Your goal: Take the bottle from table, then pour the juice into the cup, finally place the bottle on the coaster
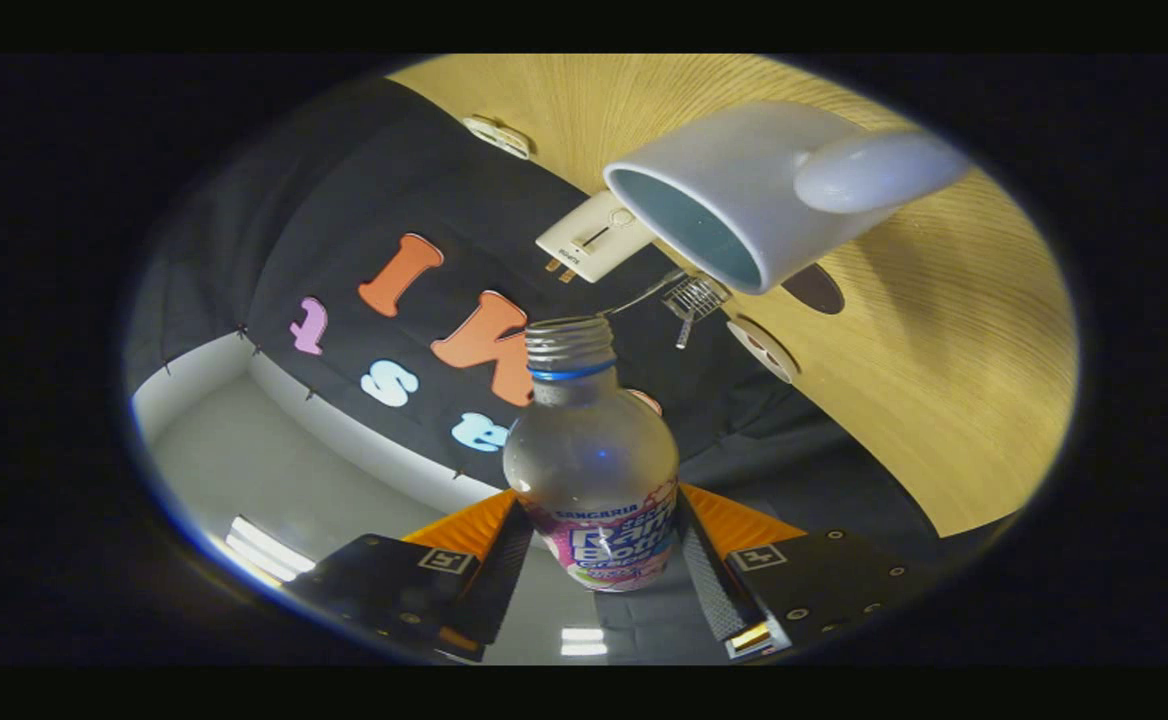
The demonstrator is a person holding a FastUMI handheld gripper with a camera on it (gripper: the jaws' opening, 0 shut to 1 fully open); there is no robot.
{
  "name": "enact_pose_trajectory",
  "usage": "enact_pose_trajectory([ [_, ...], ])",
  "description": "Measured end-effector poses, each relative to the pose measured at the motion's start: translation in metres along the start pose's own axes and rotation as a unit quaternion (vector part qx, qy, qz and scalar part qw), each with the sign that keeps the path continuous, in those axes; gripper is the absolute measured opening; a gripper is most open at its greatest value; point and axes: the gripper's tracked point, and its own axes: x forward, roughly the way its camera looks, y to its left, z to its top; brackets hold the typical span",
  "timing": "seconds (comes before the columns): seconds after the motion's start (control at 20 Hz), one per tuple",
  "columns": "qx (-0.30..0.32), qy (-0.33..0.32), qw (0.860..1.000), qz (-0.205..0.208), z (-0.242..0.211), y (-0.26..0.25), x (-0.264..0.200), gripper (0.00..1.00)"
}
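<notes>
My gripper (594, 545) is shut on a clear plastic bottle (592, 450), both fingers pressing its labelled lower body. The bottle has no cap, a threaded neck and a blue ring (571, 372). The whole view is rolled far over, so the wooden table (944, 400) runs up one side. A white cup (744, 190) with a blue inside stands on that table beyond the bottle's mouth, its opening facing the neck, a gap between them. Its handle (874, 170) points away from the bottle. A dark round coaster (816, 288) lies on the table just behind the cup.
A white rectangular device (599, 235) and a small wire rack (696, 298) sit at the table's back edge by the black cloth wall. Two round white items (497, 135) (762, 347) lie along that same edge. Ceiling lights (264, 548) show beside the fingers.
</notes>
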Motion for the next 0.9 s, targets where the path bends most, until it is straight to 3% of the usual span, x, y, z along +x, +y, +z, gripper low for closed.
enact_pose_trajectory([
  [0.2, -0.015, 0.002, 1.0, -0.011, -0.001, -0.008, -0.002, 0.77],
  [0.3, -0.067, -0.022, 0.996, -0.046, 0.008, -0.023, -0.003, 0.77],
  [0.5, -0.193, -0.067, 0.975, -0.093, 0.033, -0.03, -0.01, 0.77],
  [0.75, -0.34, -0.102, 0.928, -0.116, 0.055, -0.017, -0.01, 0.77],
  [0.8, -0.375, -0.097, 0.915, -0.117, 0.053, -0.01, -0.007, 0.77],
  [0.9, -0.46, -0.1, 0.873, -0.128, 0.057, -0.004, -0.003, 0.77],
])
